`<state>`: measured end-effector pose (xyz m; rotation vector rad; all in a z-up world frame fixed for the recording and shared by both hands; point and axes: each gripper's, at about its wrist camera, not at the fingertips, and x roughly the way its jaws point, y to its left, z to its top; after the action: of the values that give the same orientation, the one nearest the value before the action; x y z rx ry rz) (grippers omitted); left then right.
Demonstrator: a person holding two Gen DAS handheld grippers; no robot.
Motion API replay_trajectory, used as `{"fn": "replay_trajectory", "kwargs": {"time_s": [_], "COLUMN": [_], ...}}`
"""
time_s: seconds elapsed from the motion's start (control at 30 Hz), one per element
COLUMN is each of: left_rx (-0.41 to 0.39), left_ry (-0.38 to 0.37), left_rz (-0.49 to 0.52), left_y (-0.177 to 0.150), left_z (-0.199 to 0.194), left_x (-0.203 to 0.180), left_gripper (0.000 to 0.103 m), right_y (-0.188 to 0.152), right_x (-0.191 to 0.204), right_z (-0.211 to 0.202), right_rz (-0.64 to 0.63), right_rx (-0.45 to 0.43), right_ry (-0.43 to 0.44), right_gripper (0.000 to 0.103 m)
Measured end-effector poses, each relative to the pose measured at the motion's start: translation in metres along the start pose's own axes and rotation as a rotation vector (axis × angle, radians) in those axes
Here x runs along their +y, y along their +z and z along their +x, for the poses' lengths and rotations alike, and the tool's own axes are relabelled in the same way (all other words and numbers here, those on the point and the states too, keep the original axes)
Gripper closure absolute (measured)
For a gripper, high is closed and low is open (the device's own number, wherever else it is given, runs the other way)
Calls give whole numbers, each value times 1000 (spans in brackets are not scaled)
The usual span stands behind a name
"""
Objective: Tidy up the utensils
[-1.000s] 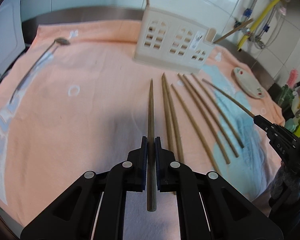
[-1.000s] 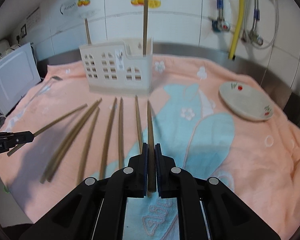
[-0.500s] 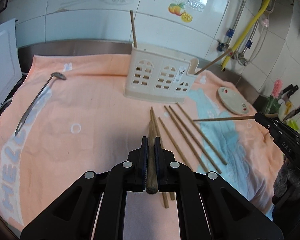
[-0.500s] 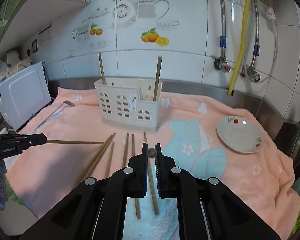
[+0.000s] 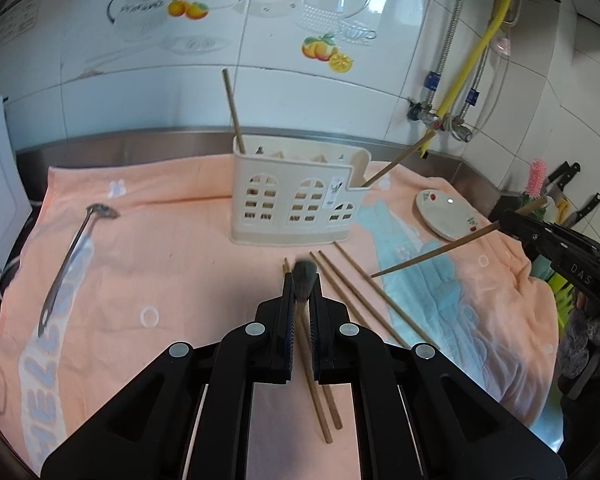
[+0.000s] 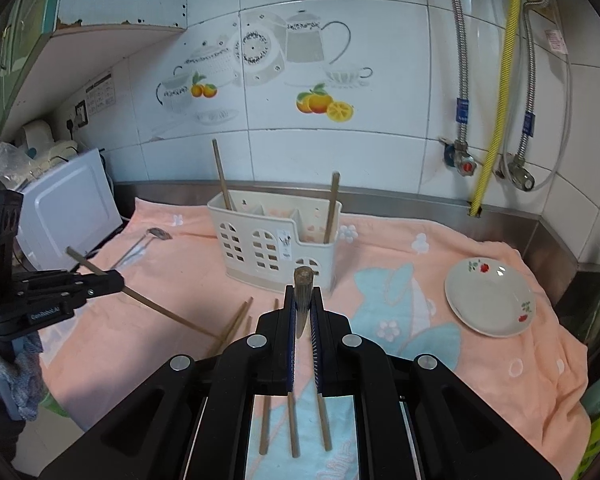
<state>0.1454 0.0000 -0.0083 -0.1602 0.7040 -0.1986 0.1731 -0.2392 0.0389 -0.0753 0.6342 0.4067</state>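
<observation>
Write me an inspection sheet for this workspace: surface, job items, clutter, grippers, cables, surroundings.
Surface: peach towel spread over the steel counter.
Job's things: cream utensil holder holding two chopsticks; loose chopsticks lying flat in front of it; metal spoon lying at the left.
Clutter: small flowered plate.
Grippers: left gripper shut on a chopstick, lifted; right gripper shut on a chopstick, lifted.
Cables: nothing seen; a yellow hose and steel hoses run down the wall.
Surroundings: tiled wall, white appliance, knives.
</observation>
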Motion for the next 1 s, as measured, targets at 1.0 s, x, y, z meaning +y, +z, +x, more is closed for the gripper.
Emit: {"fn": "replay_trajectory", "kwargs": {"time_s": [1.0], "left_rx": [-275], "left_ry": [95], "left_rz": [80], "left_y": [184], "left_z": [-19], "left_x": [-9], "left_gripper": [97], "right_y": [119], "right_x": [1], "right_z": [15], "right_rz": [-61], "right_rx": [-38], "right_ry": [4], "right_gripper": [96]}}
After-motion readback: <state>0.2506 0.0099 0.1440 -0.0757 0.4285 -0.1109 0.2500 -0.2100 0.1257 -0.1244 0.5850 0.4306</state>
